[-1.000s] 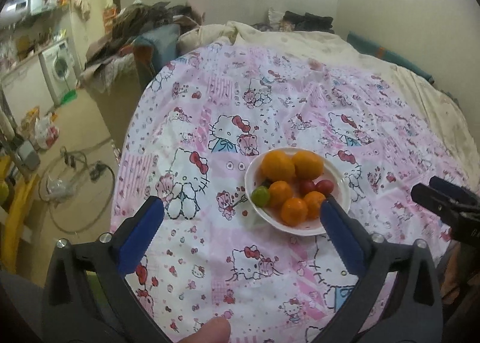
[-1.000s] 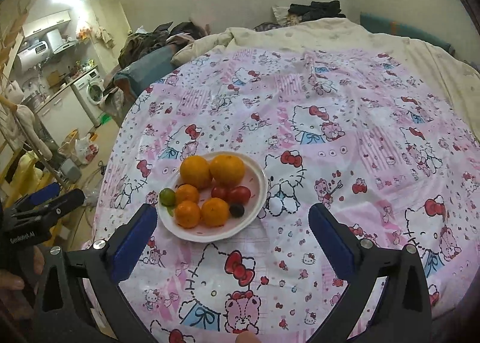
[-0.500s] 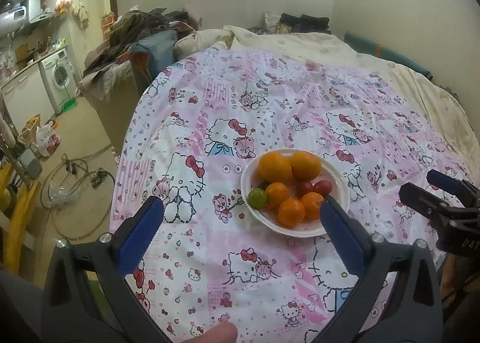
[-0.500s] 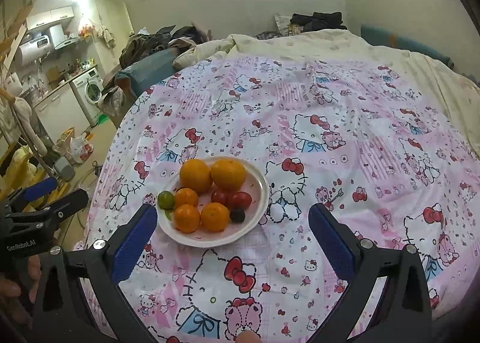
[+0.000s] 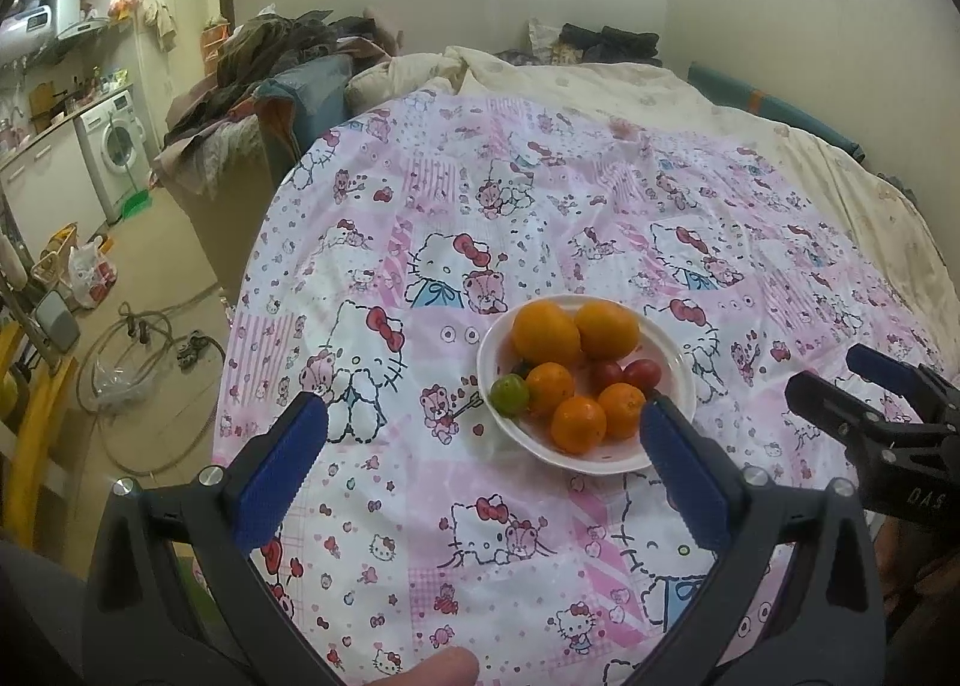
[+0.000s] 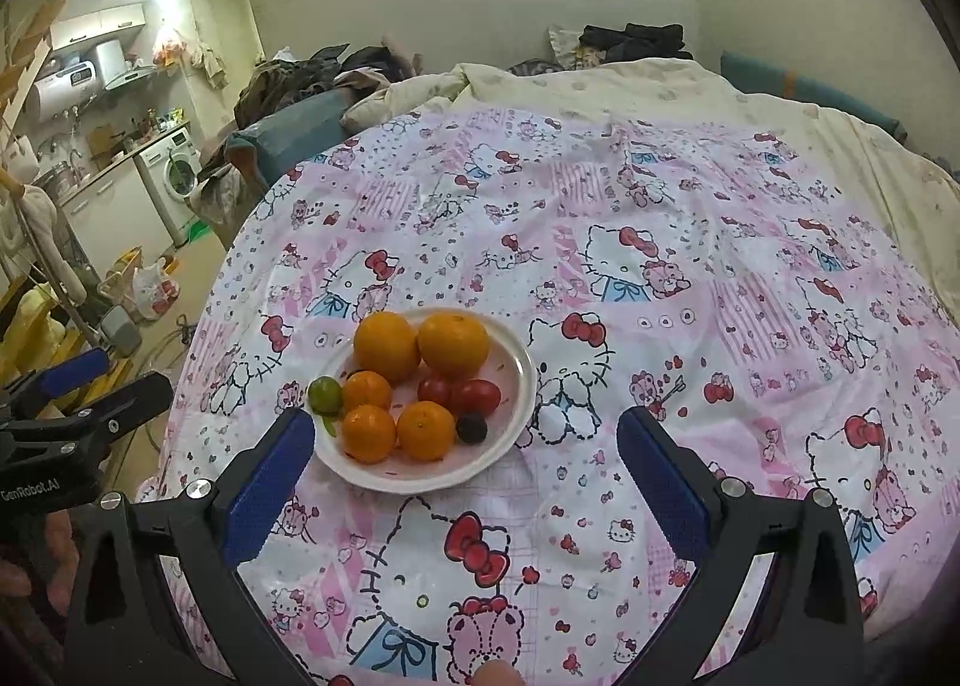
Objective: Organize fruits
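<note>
right gripper point(image 6: 465, 440) with jaws spread wide and empty above a pink cartoon-print bedsheet point(image 6: 660, 290). a white plate point(image 6: 516, 422) on the bed holds two large oranges point(image 6: 453, 343), three small tangerines point(image 6: 426, 430), two red cherry tomatoes point(image 6: 476, 396), a dark grape point(image 6: 471, 426) and a green fruit point(image 6: 324, 395) at its left rim. the left gripper point(image 6: 90, 398) shows at the left edge.
</note>
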The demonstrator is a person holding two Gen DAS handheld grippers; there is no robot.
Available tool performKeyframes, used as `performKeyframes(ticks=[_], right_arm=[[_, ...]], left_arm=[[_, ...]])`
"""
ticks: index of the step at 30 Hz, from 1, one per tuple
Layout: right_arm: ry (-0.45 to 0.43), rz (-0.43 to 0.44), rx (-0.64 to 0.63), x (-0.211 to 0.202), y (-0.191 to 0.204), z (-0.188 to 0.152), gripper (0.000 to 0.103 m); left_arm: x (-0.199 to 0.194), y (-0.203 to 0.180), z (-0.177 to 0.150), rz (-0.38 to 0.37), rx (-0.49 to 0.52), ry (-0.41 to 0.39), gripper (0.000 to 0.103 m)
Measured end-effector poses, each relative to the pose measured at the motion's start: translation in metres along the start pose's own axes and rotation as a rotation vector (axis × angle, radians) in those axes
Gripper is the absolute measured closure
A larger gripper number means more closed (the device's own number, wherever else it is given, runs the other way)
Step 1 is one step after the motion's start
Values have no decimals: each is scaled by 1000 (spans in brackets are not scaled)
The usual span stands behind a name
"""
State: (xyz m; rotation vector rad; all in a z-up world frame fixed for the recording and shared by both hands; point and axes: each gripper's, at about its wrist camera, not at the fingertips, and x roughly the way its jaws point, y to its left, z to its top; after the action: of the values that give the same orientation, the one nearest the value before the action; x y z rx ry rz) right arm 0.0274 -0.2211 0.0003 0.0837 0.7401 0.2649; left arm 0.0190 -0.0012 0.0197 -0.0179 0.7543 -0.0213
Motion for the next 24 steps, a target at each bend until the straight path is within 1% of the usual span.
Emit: performKeyframes(ticks=[24], right_arm=[[7,7,-1,3,1,-1,0]], left_arm=[[4,2,-5,1,-11,21,1]])
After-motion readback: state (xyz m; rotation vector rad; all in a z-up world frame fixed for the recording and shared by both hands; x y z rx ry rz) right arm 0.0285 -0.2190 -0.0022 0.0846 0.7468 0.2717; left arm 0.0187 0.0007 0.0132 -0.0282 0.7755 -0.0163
